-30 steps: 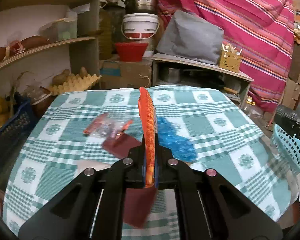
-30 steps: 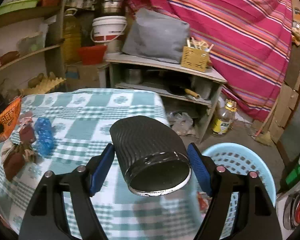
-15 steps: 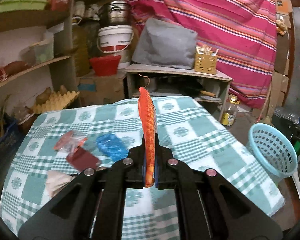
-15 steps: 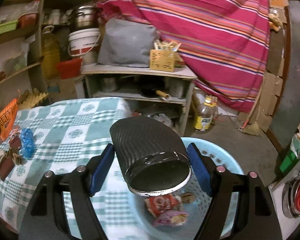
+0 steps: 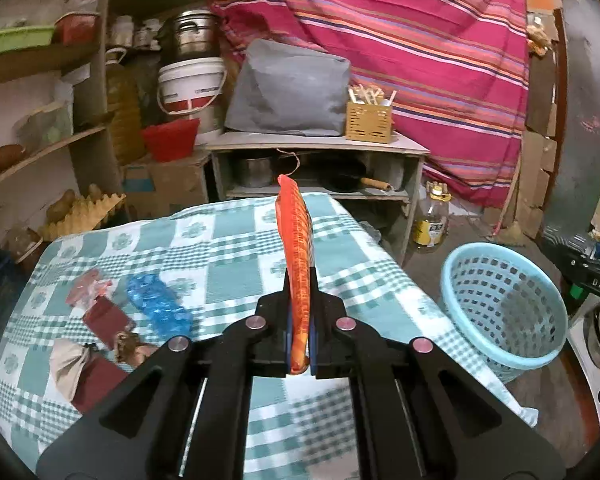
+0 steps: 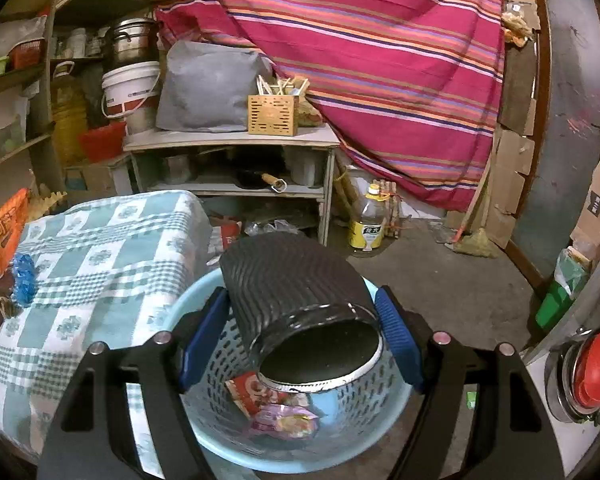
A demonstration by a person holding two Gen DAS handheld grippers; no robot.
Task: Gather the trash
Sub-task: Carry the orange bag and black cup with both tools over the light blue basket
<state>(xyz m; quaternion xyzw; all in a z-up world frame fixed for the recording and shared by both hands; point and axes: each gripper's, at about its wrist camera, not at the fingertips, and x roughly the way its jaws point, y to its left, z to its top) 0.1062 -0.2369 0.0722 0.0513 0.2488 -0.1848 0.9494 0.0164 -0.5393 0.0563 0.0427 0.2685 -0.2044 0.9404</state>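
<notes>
Your right tool (image 6: 300, 336), clamped on the black ribbed cup (image 6: 296, 300), has moved over the blue basket (image 6: 204, 432)—release it; left tool (image 5: 299, 344) grips the orange wrapper (image 5: 296, 256).

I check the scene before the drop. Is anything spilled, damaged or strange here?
Nothing looks spilled or broken. Wrappers, such as the blue wrapper, lie loose on the checked tablecloth. The black cup in the right gripper lies tilted above the blue basket.
</notes>
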